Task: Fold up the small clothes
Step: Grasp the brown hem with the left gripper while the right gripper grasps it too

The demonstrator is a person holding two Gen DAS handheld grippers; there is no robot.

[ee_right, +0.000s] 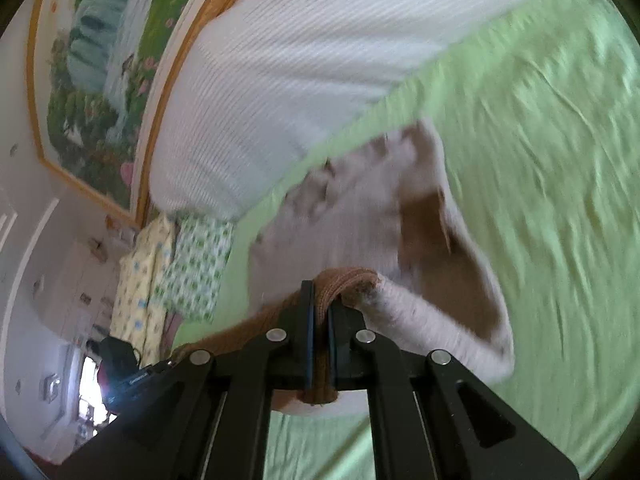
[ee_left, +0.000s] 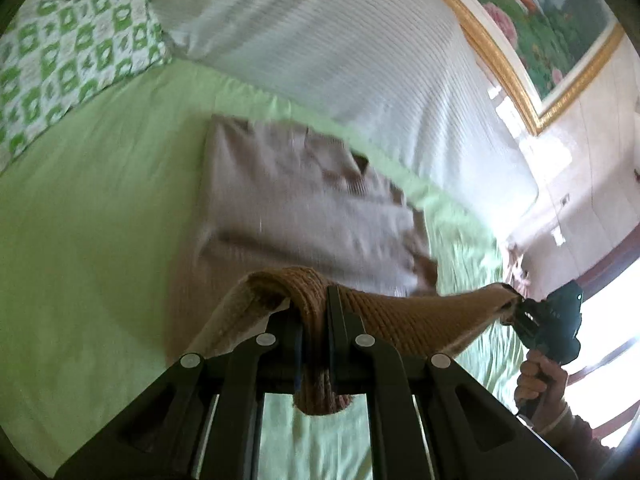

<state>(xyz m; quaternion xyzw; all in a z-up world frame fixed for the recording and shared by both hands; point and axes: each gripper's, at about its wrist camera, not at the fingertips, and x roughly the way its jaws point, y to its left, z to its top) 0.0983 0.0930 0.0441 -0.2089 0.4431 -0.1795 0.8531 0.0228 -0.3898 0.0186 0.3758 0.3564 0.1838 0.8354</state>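
- While both are clamping the ribbed hem of the beige-brown knitted garment, the left gripper and right gripper are stretching that edge taut between them.
- Beyond the fingers, the garment's body is lying ahead on the light-green bedsheet, towards the white ribbed quilt.
- Nothing is blocking a forward fold; a green-checked pillow is sitting well aside.
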